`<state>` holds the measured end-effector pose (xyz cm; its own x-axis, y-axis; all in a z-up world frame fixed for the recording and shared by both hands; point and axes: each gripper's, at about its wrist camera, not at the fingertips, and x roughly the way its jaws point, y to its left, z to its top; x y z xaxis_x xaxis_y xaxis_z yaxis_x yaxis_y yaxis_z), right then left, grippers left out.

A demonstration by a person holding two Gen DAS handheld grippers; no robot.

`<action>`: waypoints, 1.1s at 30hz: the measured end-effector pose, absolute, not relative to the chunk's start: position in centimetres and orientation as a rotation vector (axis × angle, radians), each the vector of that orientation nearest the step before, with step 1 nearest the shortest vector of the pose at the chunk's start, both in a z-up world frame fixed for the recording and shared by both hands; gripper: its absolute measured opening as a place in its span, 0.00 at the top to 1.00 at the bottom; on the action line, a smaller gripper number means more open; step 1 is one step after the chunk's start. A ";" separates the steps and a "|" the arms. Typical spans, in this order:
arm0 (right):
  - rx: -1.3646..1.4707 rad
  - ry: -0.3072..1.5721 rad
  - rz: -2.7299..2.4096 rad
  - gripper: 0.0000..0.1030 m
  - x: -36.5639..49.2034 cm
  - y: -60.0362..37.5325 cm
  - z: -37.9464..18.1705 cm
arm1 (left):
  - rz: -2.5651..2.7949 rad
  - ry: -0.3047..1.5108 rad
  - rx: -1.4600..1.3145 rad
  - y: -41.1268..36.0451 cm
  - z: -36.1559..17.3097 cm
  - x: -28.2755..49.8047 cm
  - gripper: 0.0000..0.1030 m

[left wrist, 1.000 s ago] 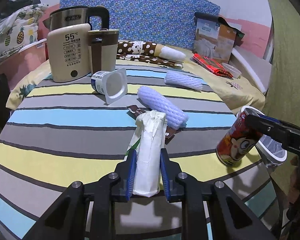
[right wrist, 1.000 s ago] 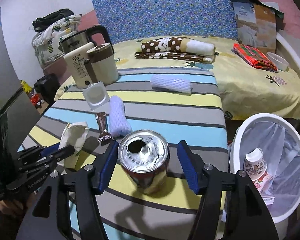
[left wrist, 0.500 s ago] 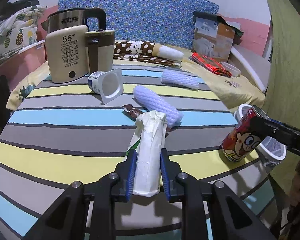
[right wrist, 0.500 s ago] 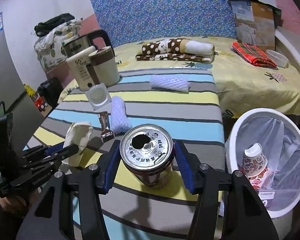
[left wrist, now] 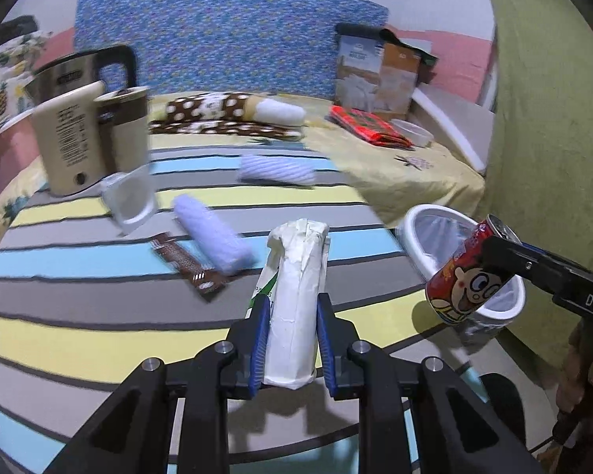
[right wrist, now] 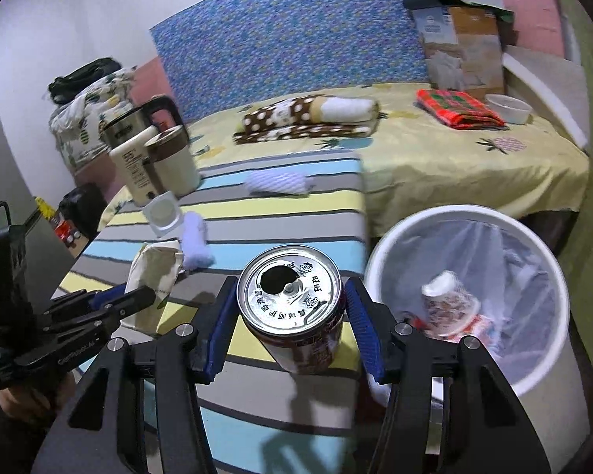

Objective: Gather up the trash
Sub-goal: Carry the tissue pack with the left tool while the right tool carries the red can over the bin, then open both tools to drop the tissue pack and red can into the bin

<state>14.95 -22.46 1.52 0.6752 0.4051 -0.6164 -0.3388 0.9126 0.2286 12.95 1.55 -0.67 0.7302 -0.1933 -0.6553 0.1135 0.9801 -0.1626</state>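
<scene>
My left gripper (left wrist: 290, 339) is shut on a crumpled white milk carton (left wrist: 296, 296) and holds it above the striped table (left wrist: 79, 331). My right gripper (right wrist: 290, 324) is shut on an opened red drink can (right wrist: 292, 304), lifted off the table near its right edge. The can also shows in the left wrist view (left wrist: 464, 280), tilted in front of the white trash bin (left wrist: 419, 233). The bin (right wrist: 387, 245) stands beside the table, lined with a bag, with a paper cup (right wrist: 450, 300) inside.
On the table lie two white foam sleeves (left wrist: 213, 233) (left wrist: 276, 170), a brown wrapper (left wrist: 189, 264), a yogurt cup (left wrist: 130, 201) and a kettle with a mug (left wrist: 83, 134). A bed (right wrist: 454, 150) with folded cloths lies behind.
My right gripper closed on the can and lifted it toward the bin. My left gripper raised the milk carton and swung right.
</scene>
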 end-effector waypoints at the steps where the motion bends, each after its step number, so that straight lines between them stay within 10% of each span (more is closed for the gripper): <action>1: 0.106 0.712 0.403 0.46 14.9 -23.1 1.6 | -0.187 0.732 -0.108 0.6 -0.5 13.2 0.77; 33: 0.227 0.735 0.115 0.46 16.4 -34.4 -1.5 | -0.484 0.790 0.005 -16.6 -1.9 20.2 0.77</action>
